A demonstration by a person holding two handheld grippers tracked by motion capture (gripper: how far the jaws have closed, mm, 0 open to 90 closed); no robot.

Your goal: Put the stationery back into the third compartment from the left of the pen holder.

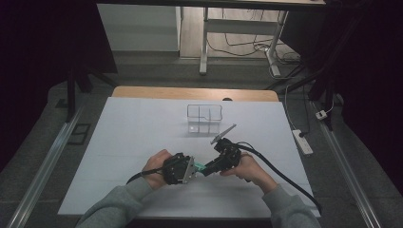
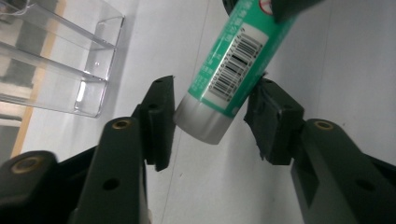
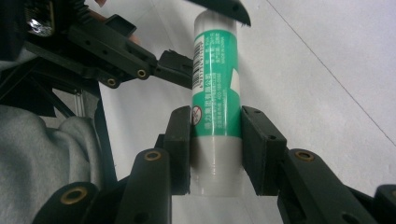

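I am working over a white table [image 1: 133, 142] in a dim room, with a desk frame and loose cables on the floor beyond its far edge. In the high view the clear organizer [image 1: 204, 118] is my landmark: it stands toward the far middle of the table, with bare white surface on both sides of it and a broad open strip between it and my hands. Nearer me than the organizer, the left gripper [image 1: 192, 169] and right gripper [image 1: 209, 166] meet nose to nose, and a bit of the green glue stick [image 1: 200, 167] shows between them, held above the table.

In the left gripper view, the organizer [image 2: 60, 60] sits at the upper left, its thin clear walls dividing it into compartments in which I see nothing. The glue stick [image 2: 229, 70] slants down from the upper right: green body, white barcode label, silver-grey end lowest. My left jaws stand at half width around that end. The pad [image 2: 161, 116] on one side touches it, the pad on the other side looks just at the label, and I cannot tell whether they press.

In the right gripper view, my right gripper [image 3: 215, 149] is clamped on the stick [image 3: 215, 107], pads against its sides where the green meets the pale end. The left gripper's black fingers [image 3: 173, 70] flank its far end.
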